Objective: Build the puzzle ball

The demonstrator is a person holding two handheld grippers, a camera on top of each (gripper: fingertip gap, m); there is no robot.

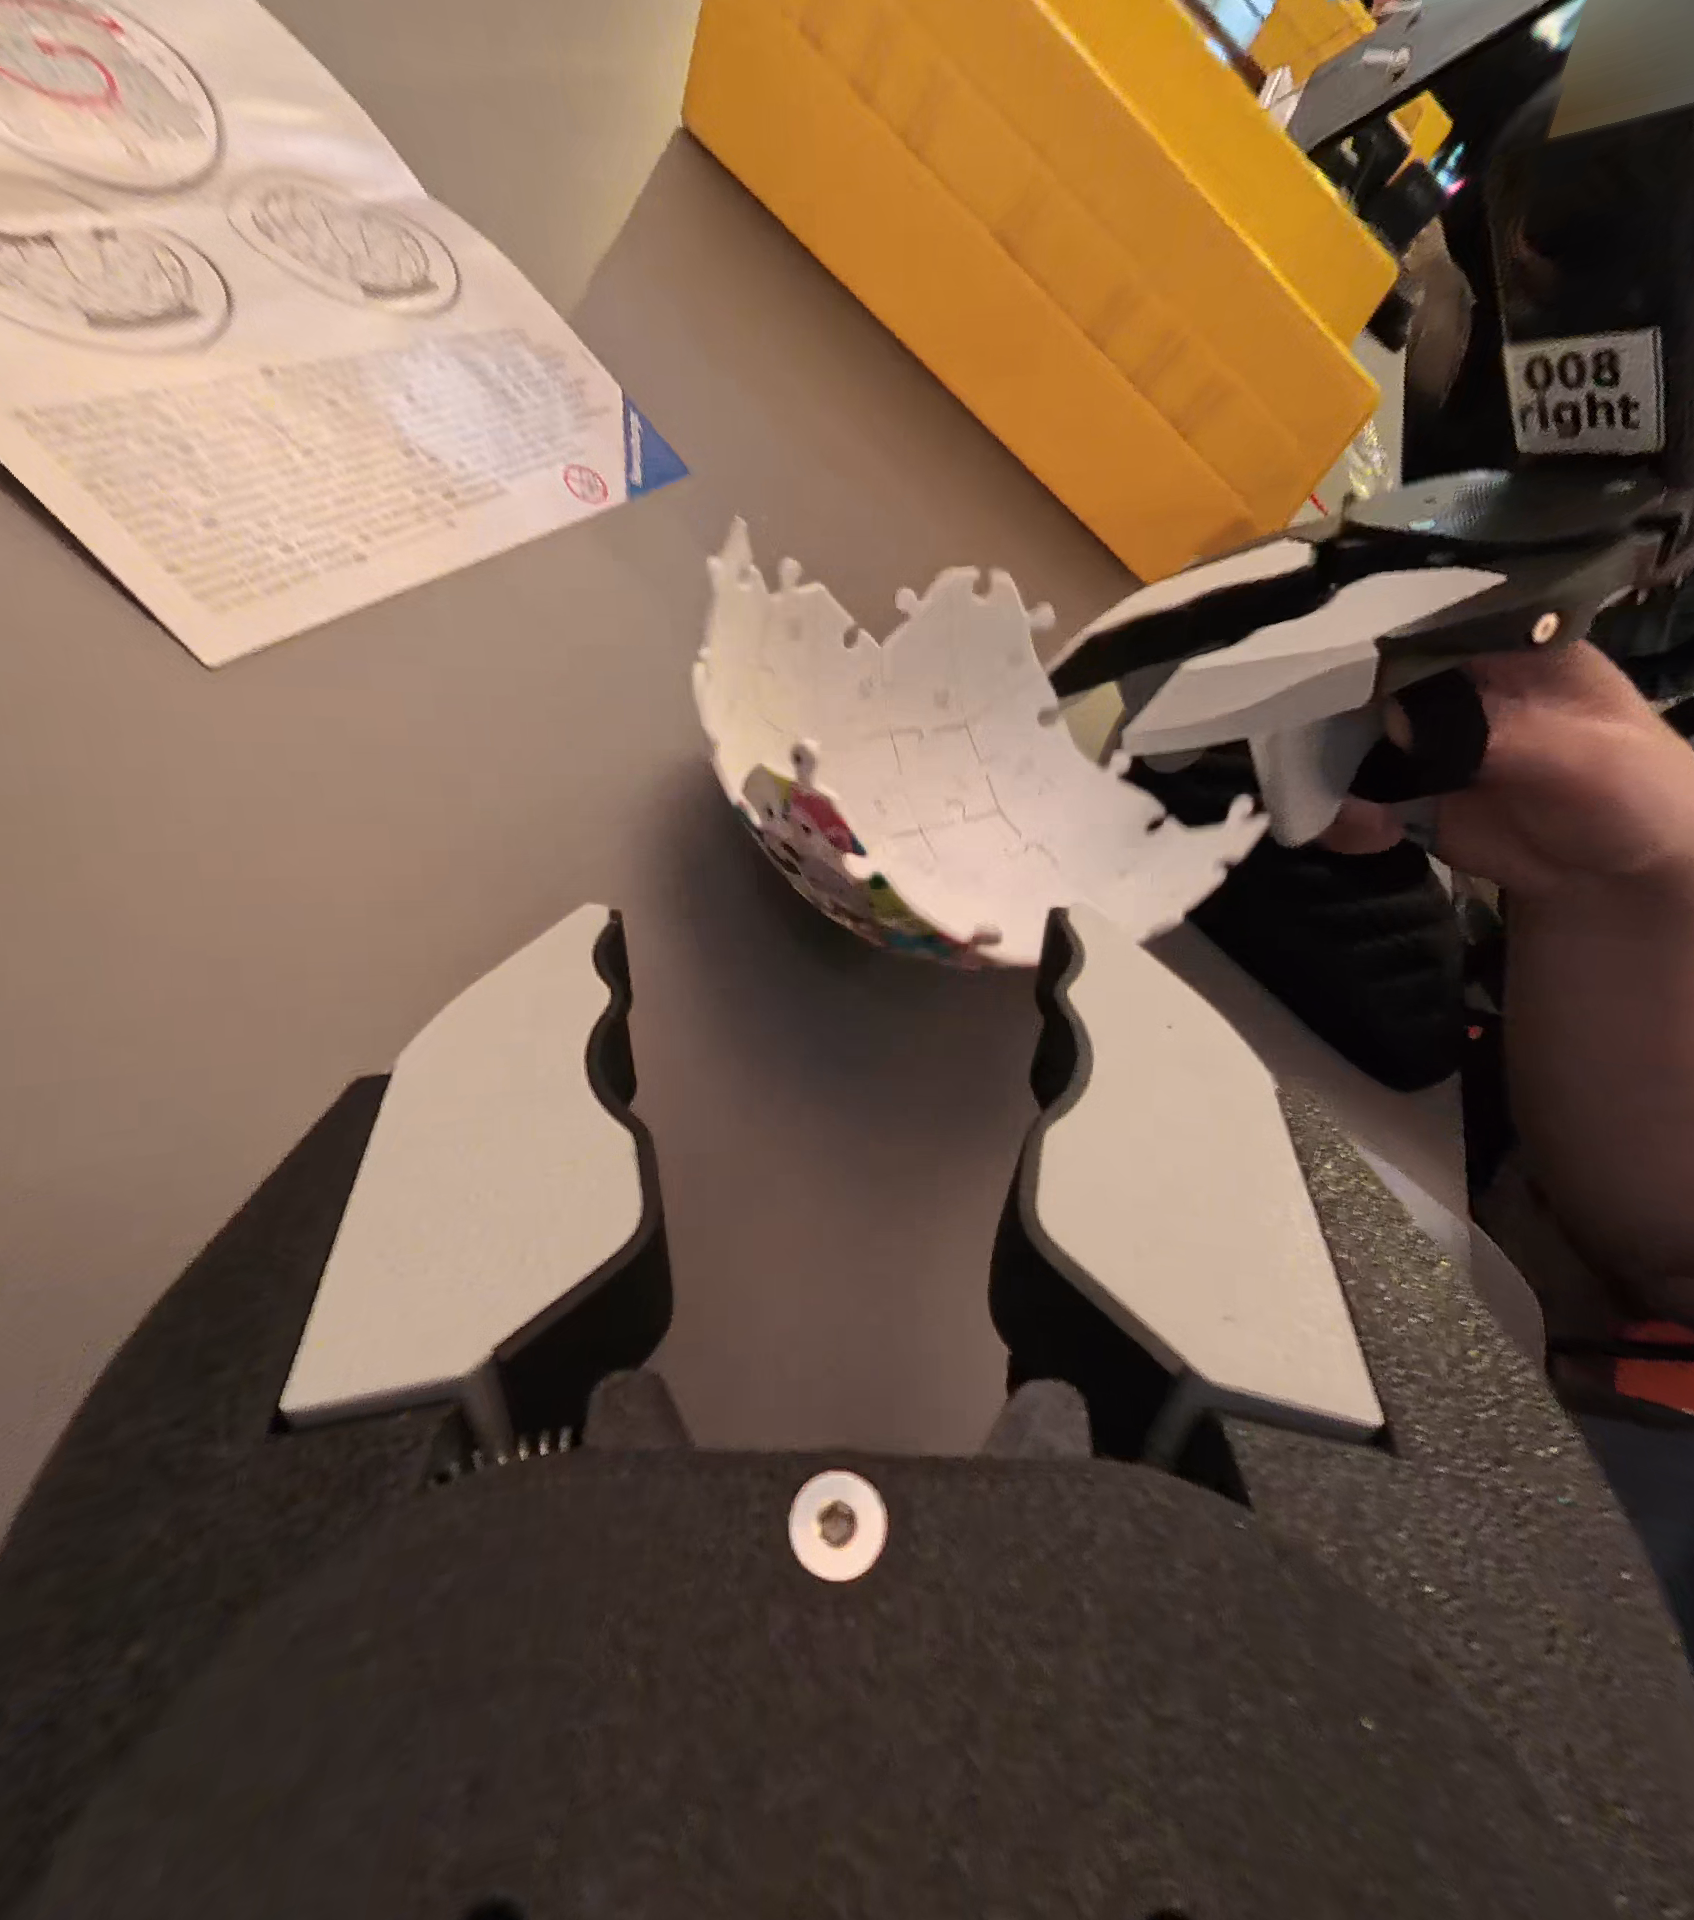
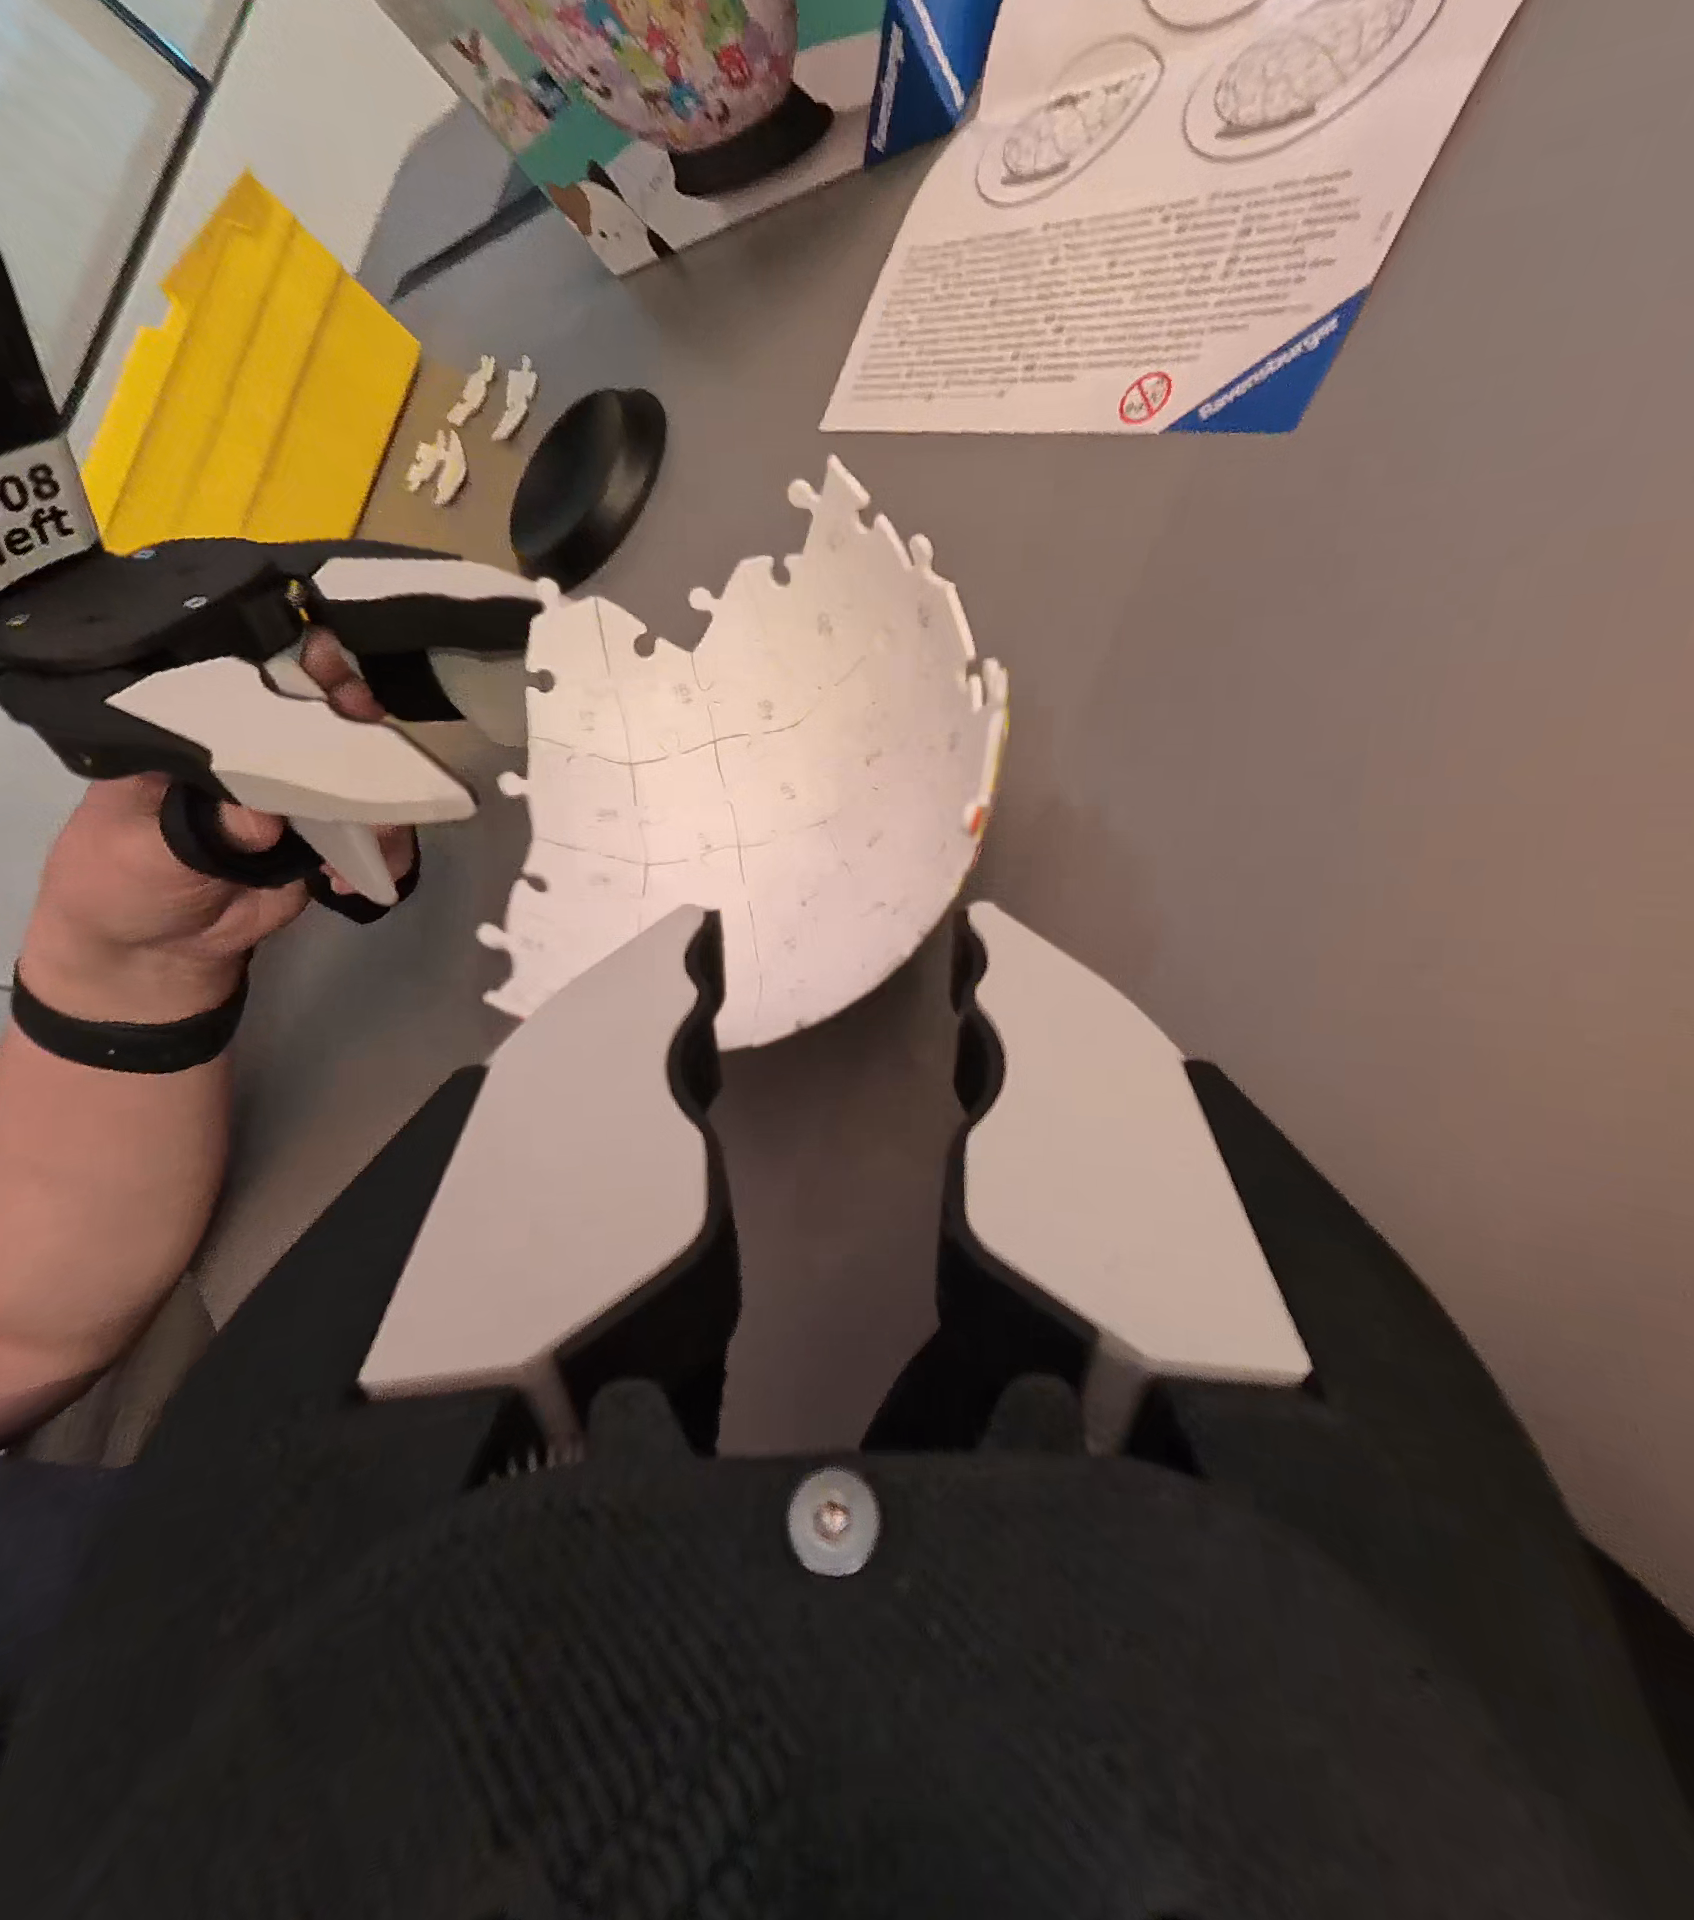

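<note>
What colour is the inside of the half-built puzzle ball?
Plain white inside the half-built puzzle ball; clearest in the right wrist view.

A half-built puzzle ball shows a matt white inside and a glossy printed outer skin on a smooth, matt grey table. The left gripper has smooth pale finger plates on a rough, grainy black plastic body. A paper instruction sheet lies beside smooth yellow plastic bins.
</note>
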